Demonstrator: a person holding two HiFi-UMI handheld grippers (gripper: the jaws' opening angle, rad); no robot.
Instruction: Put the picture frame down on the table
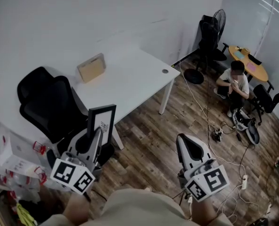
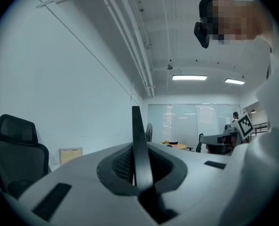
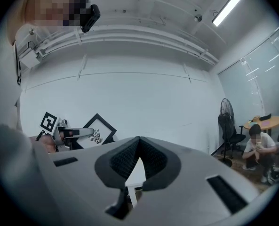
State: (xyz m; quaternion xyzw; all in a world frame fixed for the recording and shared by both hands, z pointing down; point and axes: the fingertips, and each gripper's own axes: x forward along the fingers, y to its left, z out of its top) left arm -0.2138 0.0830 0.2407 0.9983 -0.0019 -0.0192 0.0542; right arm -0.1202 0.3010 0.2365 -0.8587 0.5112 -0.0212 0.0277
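Note:
The picture frame (image 1: 101, 122) is black-rimmed with a white mat and a small dark drawing. It stands upright in the air near the white table's (image 1: 130, 81) near corner, and my left gripper (image 1: 97, 134) is shut on its lower edge. In the left gripper view the frame (image 2: 137, 140) shows edge-on as a thin dark blade pinched between the jaws. My right gripper (image 1: 182, 139) hovers over the wooden floor with its jaws closed on nothing. From the right gripper view the frame (image 3: 97, 133) appears tilted like a diamond, beside the left gripper (image 3: 73, 133).
A tan box (image 1: 91, 68) stands on the table's far side. A black office chair (image 1: 45, 100) sits left of the table, close to the left gripper. A person (image 1: 233, 84) crouches at the right among cables (image 1: 224, 140), with a fan (image 1: 218, 20) and a round table (image 1: 248, 62) behind.

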